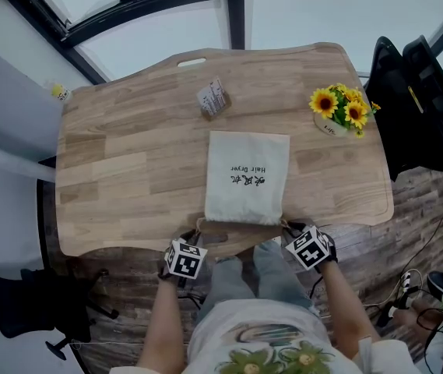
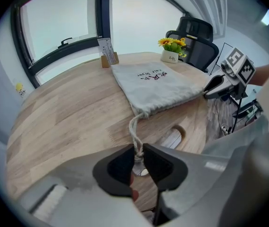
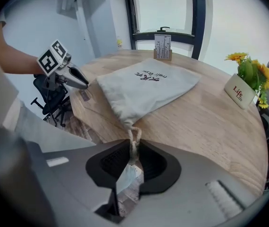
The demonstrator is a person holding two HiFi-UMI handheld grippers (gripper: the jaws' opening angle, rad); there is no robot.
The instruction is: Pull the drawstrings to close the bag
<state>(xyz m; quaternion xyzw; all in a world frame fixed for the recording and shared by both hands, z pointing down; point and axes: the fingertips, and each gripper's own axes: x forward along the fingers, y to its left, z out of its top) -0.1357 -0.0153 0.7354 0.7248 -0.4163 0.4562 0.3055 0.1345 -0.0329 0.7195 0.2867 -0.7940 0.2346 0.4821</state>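
Observation:
A cream drawstring bag [image 1: 247, 176] with dark print lies flat on the wooden table [image 1: 128, 170], its mouth at the near edge. In the left gripper view, my left gripper [image 2: 138, 152] is shut on the knotted end of the left drawstring [image 2: 134, 129], which runs up to the bag's corner [image 2: 141, 109]. My right gripper [image 3: 133, 151] is pinched shut on the right drawstring [image 3: 134, 137] just below the bag [image 3: 146, 89]. From the head view both grippers sit at the table's near edge, left [image 1: 196, 232] and right [image 1: 290, 228], on either side of the bag's mouth.
A pot of sunflowers [image 1: 338, 111] stands at the back right and a small card stand [image 1: 213, 98] behind the bag. A black office chair [image 1: 412, 104] is off the table's right side. A slot handle [image 2: 174, 137] is cut into the table near the front edge.

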